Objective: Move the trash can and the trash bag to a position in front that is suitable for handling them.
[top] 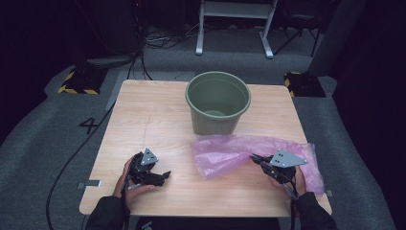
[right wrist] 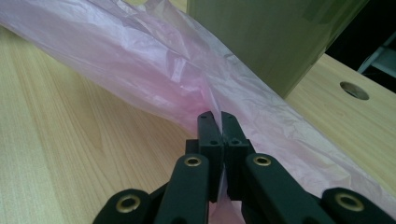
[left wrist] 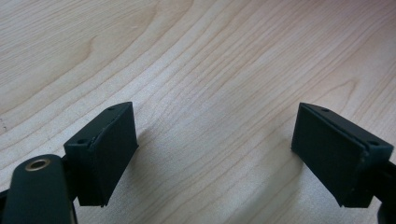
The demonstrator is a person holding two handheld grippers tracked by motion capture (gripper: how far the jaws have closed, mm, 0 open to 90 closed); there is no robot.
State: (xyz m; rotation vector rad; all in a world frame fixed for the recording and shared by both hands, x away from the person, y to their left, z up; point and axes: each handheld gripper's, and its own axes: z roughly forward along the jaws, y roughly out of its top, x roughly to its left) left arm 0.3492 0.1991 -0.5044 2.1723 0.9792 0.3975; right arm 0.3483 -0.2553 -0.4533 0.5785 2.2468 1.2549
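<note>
A thin pink plastic bag (top: 239, 151) lies crumpled on the wooden table (top: 143, 115), in front of a green bucket (top: 218, 101). My right gripper (top: 255, 159) is shut on a fold of the pink bag (right wrist: 177, 74); in the right gripper view its jaws meet with the film pinched between them (right wrist: 217, 116), and the bucket wall (right wrist: 271, 37) stands just behind. My left gripper (top: 165, 175) rests low over bare wood at the front left, apart from the bag. In the left gripper view it stands open (left wrist: 215, 140) with nothing between the pads.
The bucket stands upright near the table's far middle and looks empty. A round cable hole (right wrist: 354, 90) sits in the tabletop beyond the bag. Grey carpet, cables and a white stand (top: 234, 24) surround the table. Bare wood stretches across the left half.
</note>
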